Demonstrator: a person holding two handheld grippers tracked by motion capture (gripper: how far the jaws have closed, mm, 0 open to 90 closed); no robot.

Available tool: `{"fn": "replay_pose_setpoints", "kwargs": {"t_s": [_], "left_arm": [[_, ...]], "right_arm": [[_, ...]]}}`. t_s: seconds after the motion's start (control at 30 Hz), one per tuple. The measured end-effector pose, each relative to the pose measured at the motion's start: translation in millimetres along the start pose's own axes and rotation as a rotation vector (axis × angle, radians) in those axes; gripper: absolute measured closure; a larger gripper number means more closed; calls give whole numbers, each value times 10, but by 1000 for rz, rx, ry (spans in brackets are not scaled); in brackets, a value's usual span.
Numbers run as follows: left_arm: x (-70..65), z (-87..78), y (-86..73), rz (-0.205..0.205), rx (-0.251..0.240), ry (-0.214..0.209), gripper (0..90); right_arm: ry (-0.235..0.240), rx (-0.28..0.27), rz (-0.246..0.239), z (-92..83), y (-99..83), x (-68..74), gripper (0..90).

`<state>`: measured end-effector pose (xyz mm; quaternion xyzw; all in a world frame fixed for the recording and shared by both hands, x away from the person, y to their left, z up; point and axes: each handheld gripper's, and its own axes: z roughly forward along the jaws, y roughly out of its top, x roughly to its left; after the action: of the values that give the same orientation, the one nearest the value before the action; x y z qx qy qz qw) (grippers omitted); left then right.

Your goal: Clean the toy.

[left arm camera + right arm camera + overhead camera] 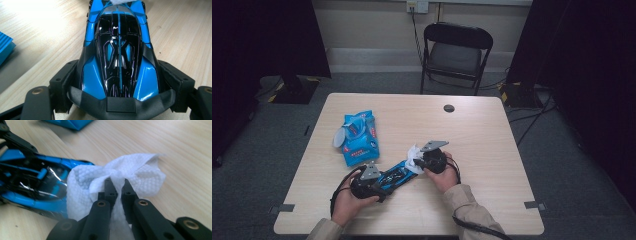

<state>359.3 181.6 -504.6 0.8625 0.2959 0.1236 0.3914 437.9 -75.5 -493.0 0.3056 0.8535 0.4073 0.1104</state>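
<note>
A glossy blue and black toy car (394, 176) lies on the wooden table (482, 145). My left gripper (371, 187) is shut on the toy car (120, 57), its jaws pressing the car's two sides near one end. My right gripper (421, 161) is shut on a white wet wipe (414, 155). That wipe (112, 182) is bunched between the pads and rests on the other end of the toy car (35, 182).
A blue pack of wet wipes (358, 136) with its lid flap open lies on the table's left half. A round hole (449, 108) sits near the far edge. A black folding chair (454, 52) stands beyond the table.
</note>
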Motion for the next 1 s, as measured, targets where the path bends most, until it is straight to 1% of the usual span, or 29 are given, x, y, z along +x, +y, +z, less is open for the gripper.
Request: {"fn": "replay_pose_setpoints", "kwargs": {"t_s": [0.13,0.2,0.27,0.37,0.43,0.53,0.63,0.7,0.8,0.87,0.9,0.93,1.0], "left_arm": [[0,0,0,0,0,0,242],[0,0,0,0,0,0,242],[0,0,0,0,0,0,242],[0,0,0,0,0,0,242],[1,0,0,0,0,0,242],[0,0,0,0,0,0,242],[1,0,0,0,0,0,242],[1,0,0,0,0,0,242],[1,0,0,0,1,1,242],[1,0,0,0,0,0,242],[1,0,0,0,0,0,242],[1,0,0,1,0,0,242],[1,0,0,0,0,0,242]], "right_arm": [[-11,15,8,6,-92,-51,870],[-14,16,13,-7,-110,-66,870],[-19,19,5,-20,-117,-82,870],[-27,21,11,-55,-129,-108,870],[-29,14,18,-81,-136,-131,869],[-10,-22,27,-143,-107,-114,869],[24,-51,11,-188,-36,-23,868],[52,-72,-12,-208,28,76,866],[102,-96,-46,-202,113,264,864],[143,-103,-77,-166,160,421,862],[158,-107,-87,-149,172,472,861],[182,-108,-97,-118,188,555,858],[207,-99,-124,-63,205,668,846]]}}
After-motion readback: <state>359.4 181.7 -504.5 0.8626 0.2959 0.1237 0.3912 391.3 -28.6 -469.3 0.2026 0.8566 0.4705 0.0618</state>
